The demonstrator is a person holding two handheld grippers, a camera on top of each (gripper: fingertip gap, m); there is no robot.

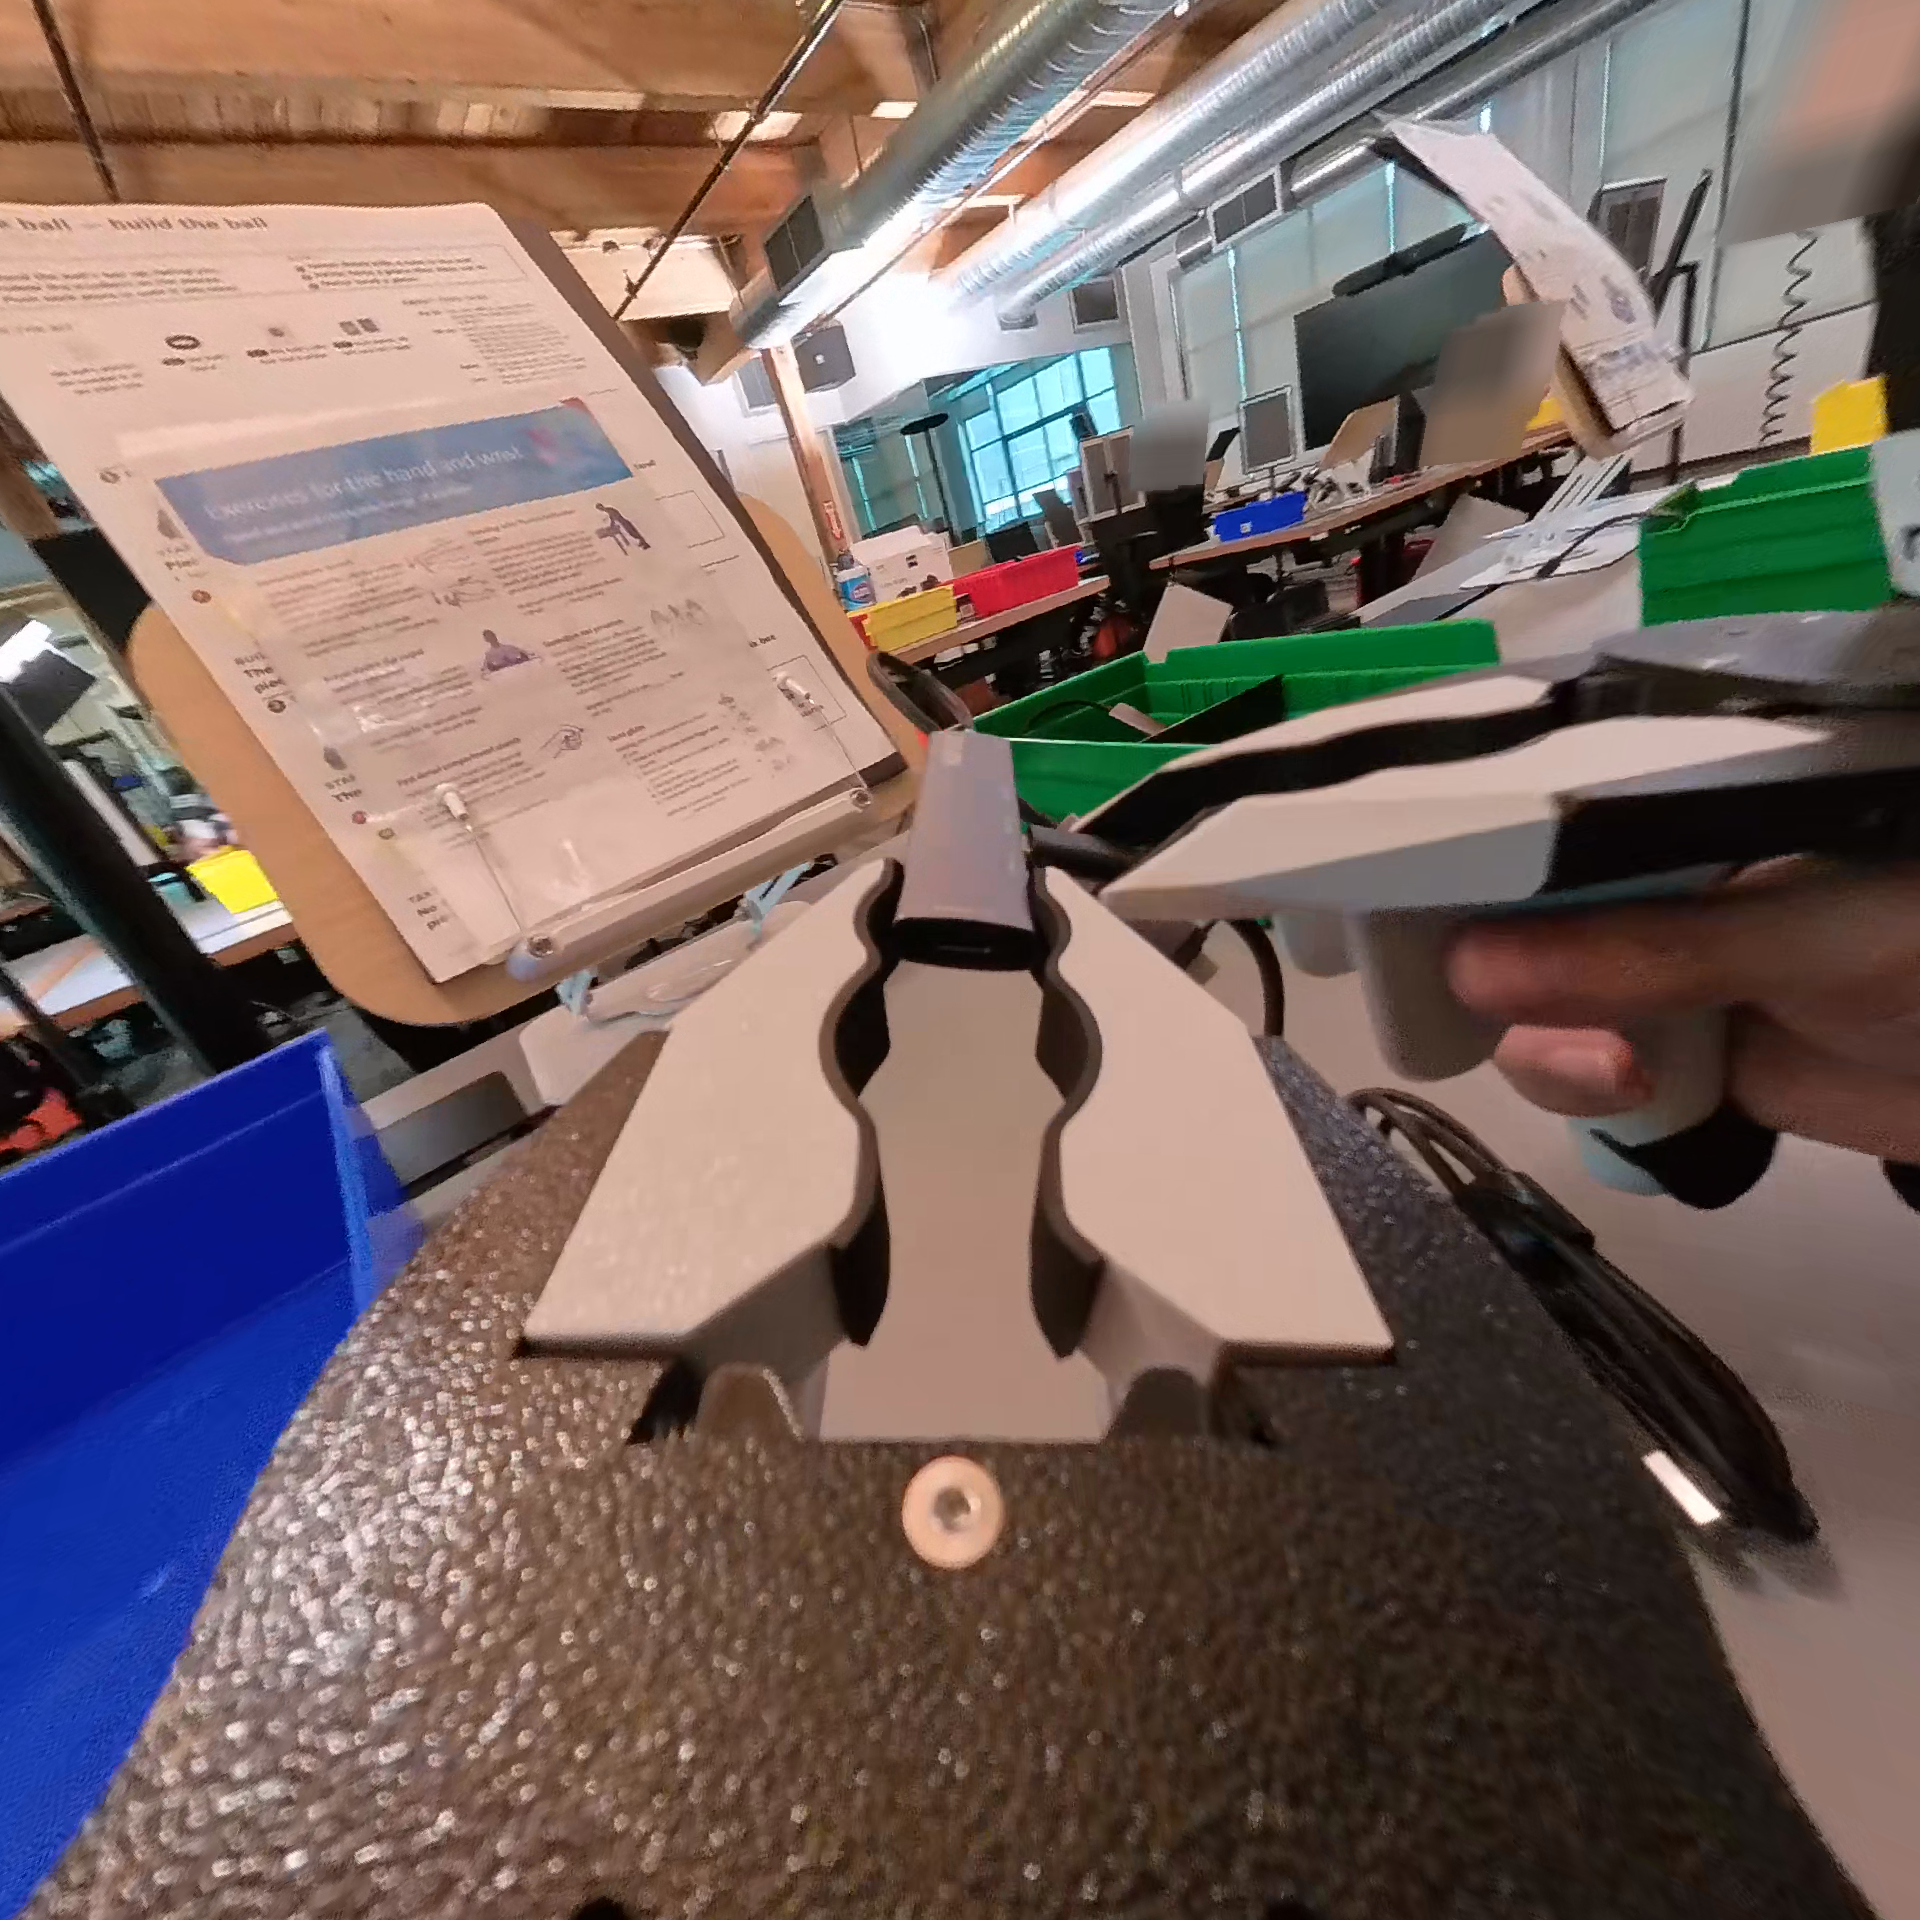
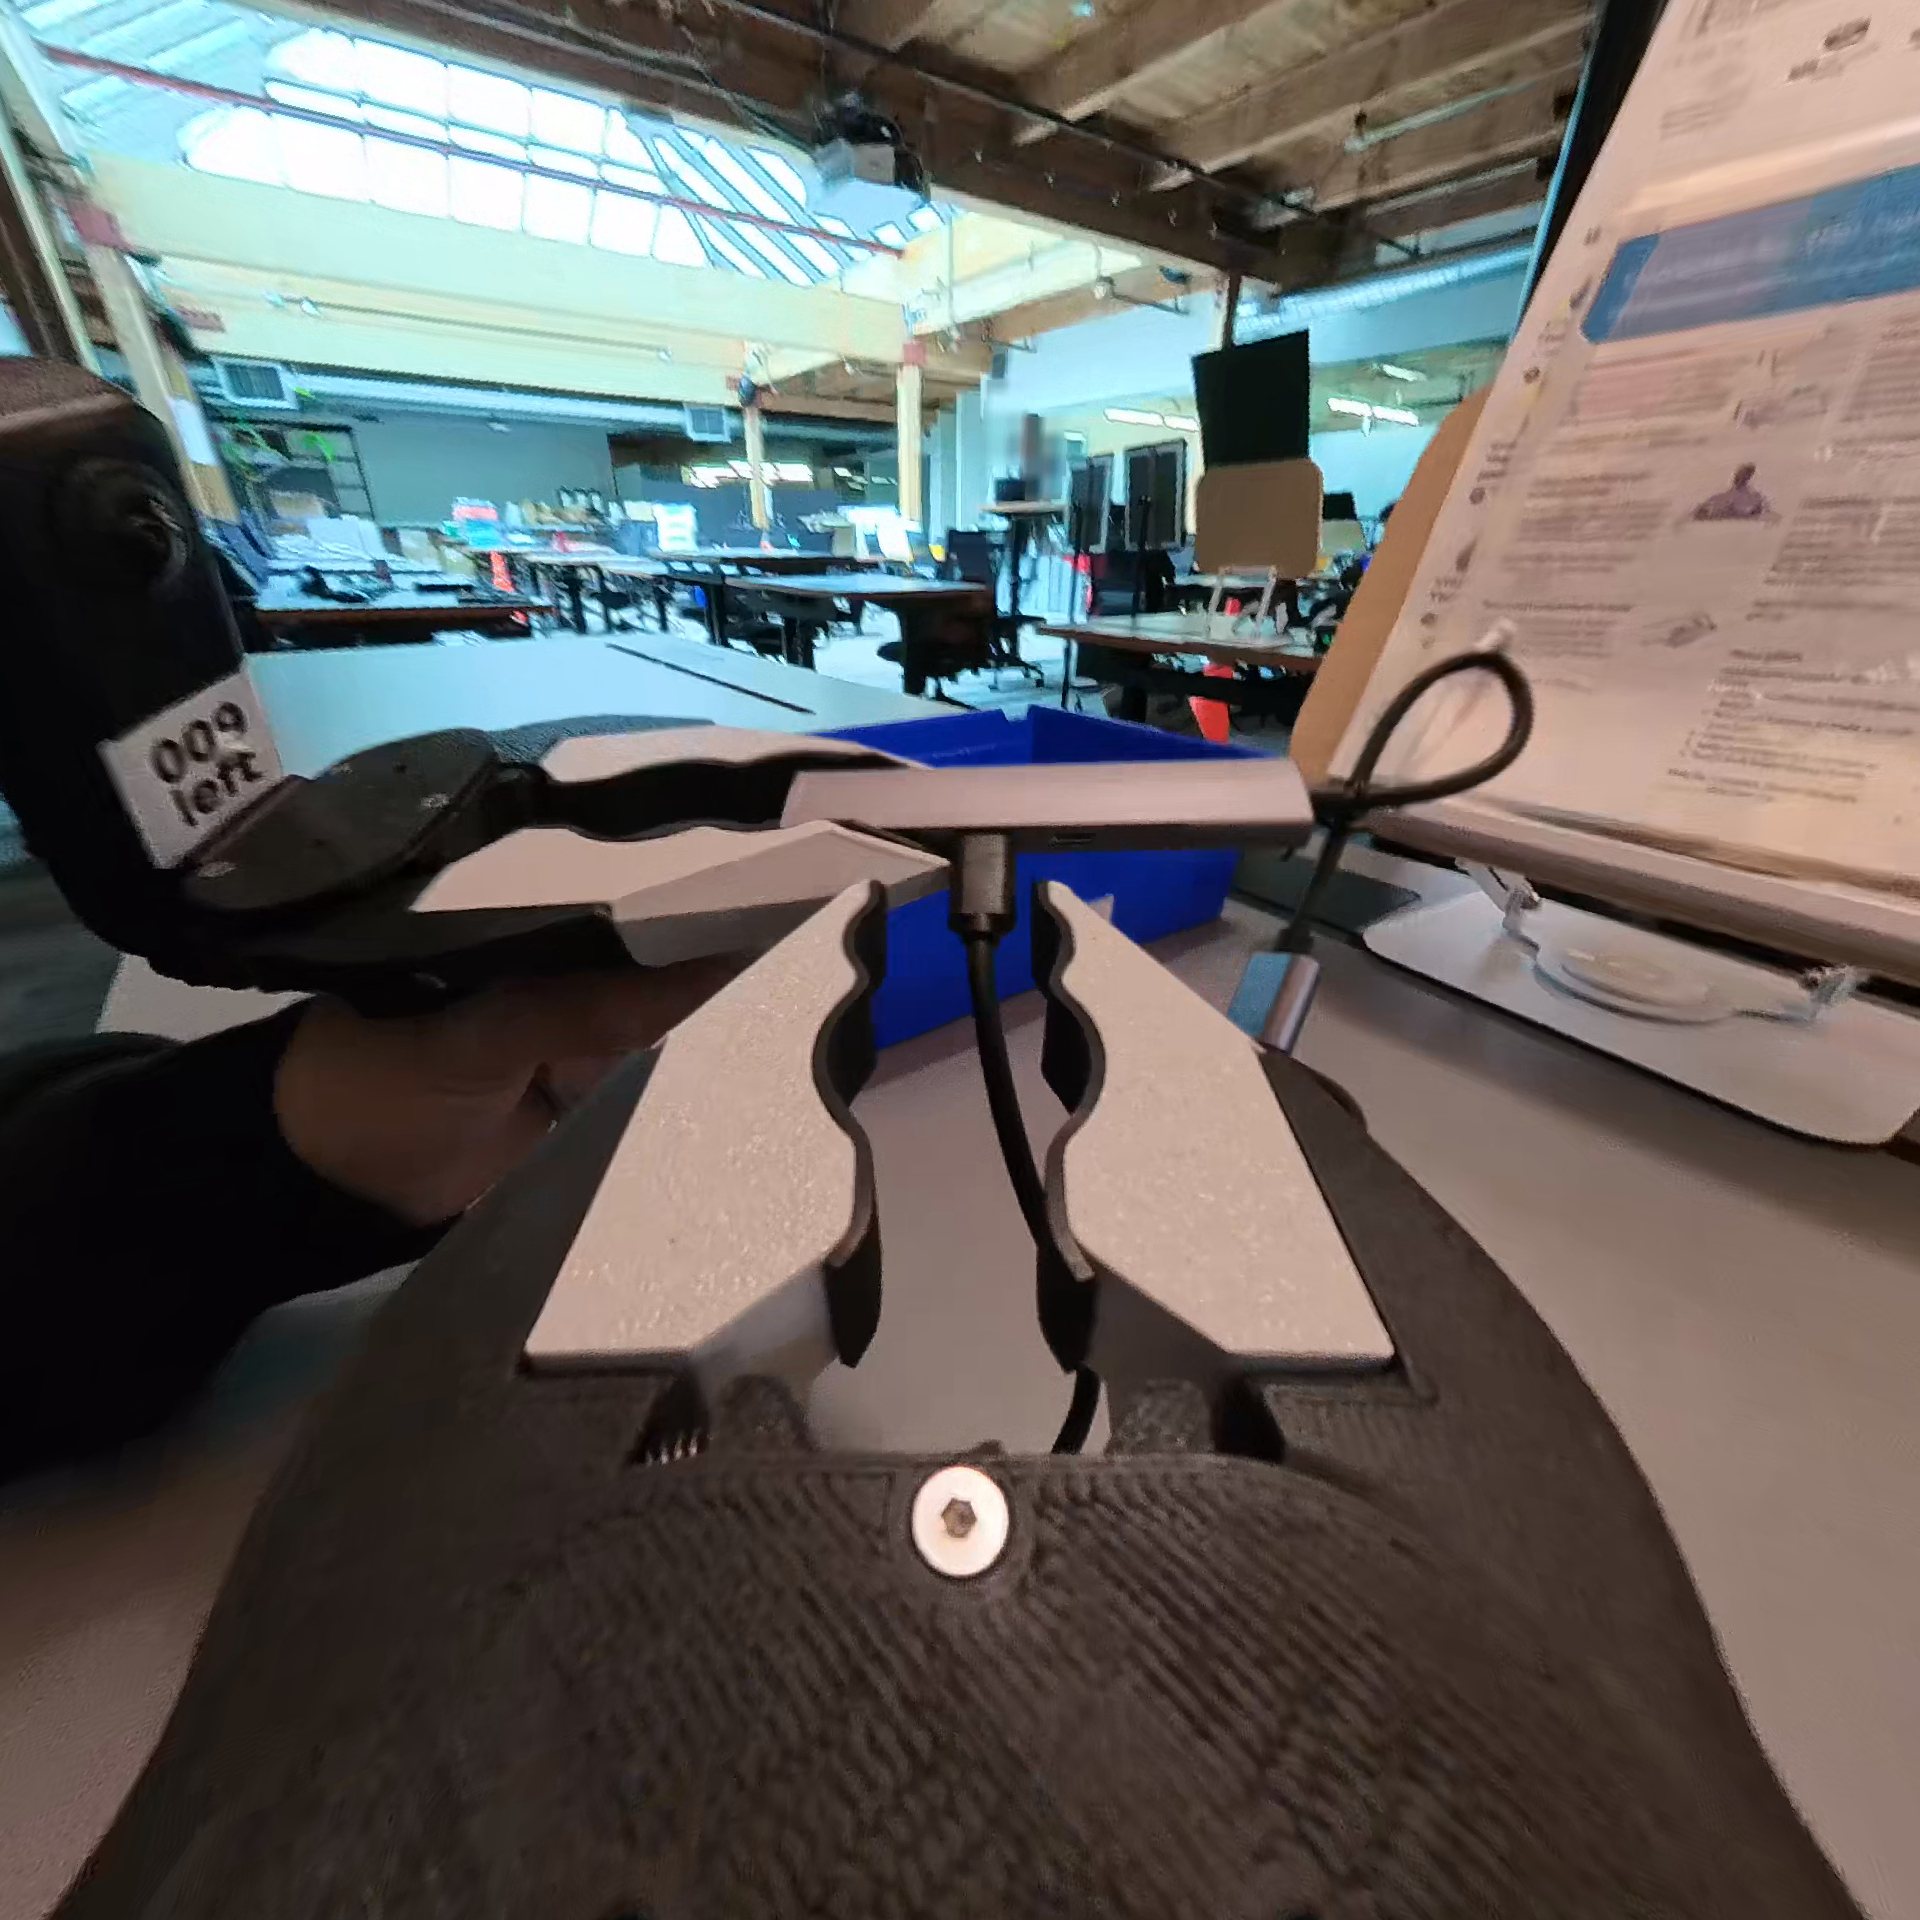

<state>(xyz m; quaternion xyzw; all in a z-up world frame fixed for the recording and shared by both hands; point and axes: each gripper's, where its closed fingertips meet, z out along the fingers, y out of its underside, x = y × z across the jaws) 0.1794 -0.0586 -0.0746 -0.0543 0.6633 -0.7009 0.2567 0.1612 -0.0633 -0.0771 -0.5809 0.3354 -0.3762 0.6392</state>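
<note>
My left gripper [image 1: 961, 904] is shut on one end of a slim grey hub [image 1: 961, 821] and holds it level above the table. In the right wrist view the hub [image 2: 1049, 800] sticks out to the right of the left gripper [image 2: 914, 805]. A metal plug [image 2: 982, 873] on a black cable [image 2: 997, 1039] sits in the hub's side. My right gripper [image 2: 961, 894] is open, with a finger on each side of the plug and a small gap to it. The right gripper also shows in the left wrist view [image 1: 1101, 857], close beside the hub. The hub's own short lead [image 2: 1434, 727] loops off its far end.
A blue bin [image 1: 156, 1299] stands left of the left gripper; it also shows behind the hub in the right wrist view [image 2: 1091, 748]. A tilted stand with printed sheets [image 1: 416, 623] stands just beyond. Green bins [image 1: 1247, 686] are at the back right. A black cable bundle [image 1: 1610, 1330] lies on the white table. Both grippers' tips are close together, under 4 cm apart.
</note>
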